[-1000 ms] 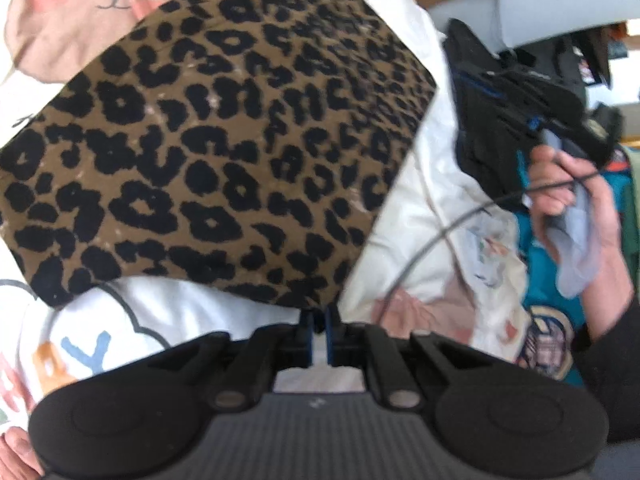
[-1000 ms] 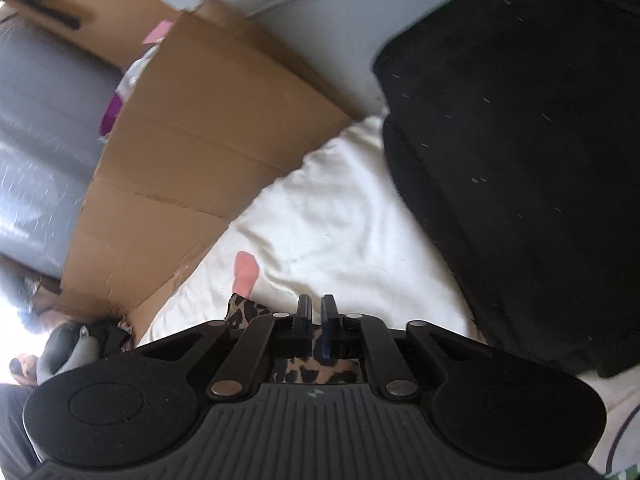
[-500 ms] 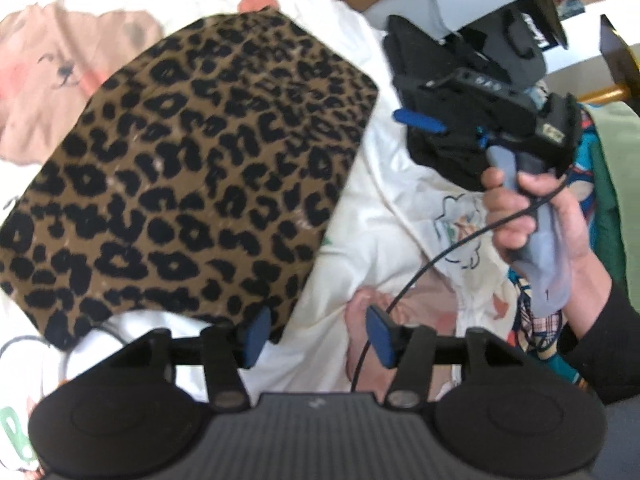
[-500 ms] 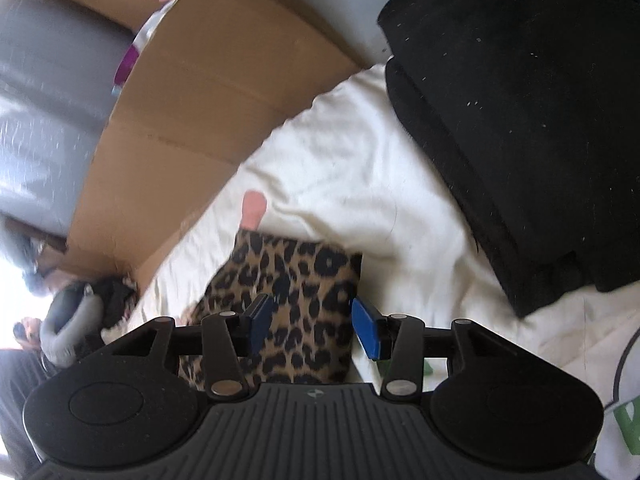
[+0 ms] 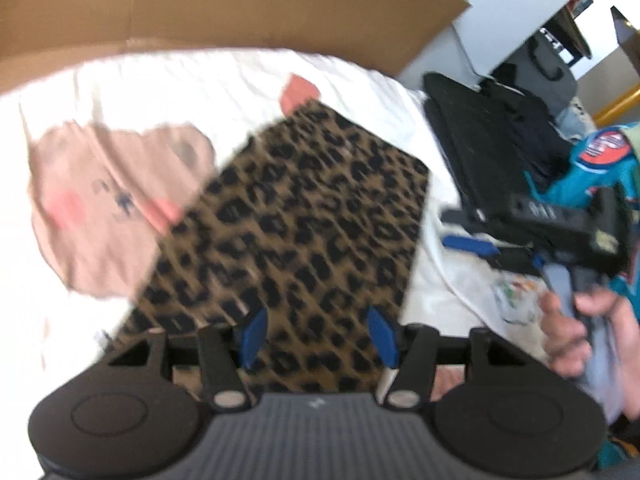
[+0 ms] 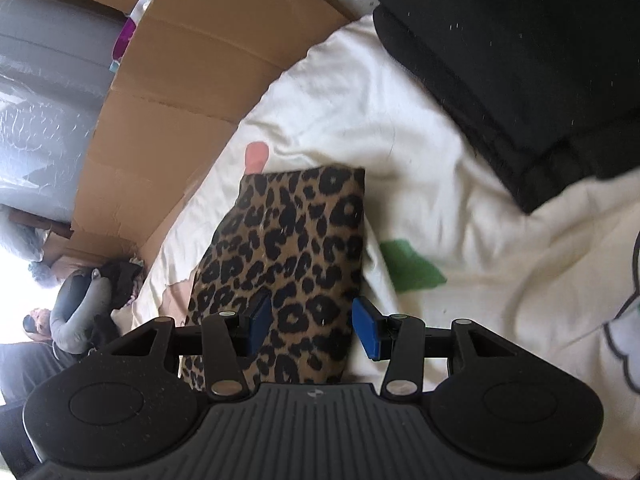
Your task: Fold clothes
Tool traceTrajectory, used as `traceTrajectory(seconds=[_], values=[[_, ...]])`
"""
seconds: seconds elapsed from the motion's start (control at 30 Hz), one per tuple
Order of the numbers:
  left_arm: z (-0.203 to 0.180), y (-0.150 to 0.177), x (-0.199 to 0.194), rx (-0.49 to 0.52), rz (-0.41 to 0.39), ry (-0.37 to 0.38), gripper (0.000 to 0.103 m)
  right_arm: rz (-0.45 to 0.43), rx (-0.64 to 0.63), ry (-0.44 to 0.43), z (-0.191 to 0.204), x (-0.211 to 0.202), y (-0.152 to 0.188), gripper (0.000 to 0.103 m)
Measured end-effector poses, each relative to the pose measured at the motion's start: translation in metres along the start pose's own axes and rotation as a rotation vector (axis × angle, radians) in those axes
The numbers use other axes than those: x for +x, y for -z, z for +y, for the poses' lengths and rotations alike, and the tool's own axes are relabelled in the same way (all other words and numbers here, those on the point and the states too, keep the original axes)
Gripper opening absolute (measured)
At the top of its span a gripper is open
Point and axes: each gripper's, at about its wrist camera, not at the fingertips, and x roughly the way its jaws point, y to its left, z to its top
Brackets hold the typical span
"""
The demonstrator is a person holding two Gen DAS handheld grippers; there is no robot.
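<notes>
Leopard-print garment (image 5: 296, 240) folded flat on bedsheet (image 6: 460, 184), beneath both wide-open tongs, left tongs (image 5: 318, 336), right tongs (image 6: 312, 326).

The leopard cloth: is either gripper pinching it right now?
No. Both the left gripper and the right gripper have their jaws spread wide, and the leopard cloth lies folded, loose on the bedsheet.

White printed bedsheet (image 6: 460, 168), brown cardboard sheet (image 6: 172, 92), grey wall (image 5: 508, 4), bright daylight
</notes>
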Motion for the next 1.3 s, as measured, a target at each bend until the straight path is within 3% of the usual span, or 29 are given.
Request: traceTrajectory(seconds=[0.27,0.4,0.63,1.3], values=[[0.015,-0.040,0.010,0.047,-0.047,-0.092,0.065,0.021,0.002,-0.017,-0.003,0.008,0.014,0.052],[0.013,-0.056,0.021,0.109,-0.021,-0.118,0.065,0.026,0.014,-0.030,-0.002,0.013,0.016,0.052],[0.017,-0.072,0.039,0.121,-0.013,-0.148,0.068,0.042,0.008,-0.022,0.000,0.022,0.023,0.051],[0.037,-0.093,0.085,0.071,0.065,-0.079,0.069,0.065,0.025,-0.005,0.000,0.041,0.023,0.050]])
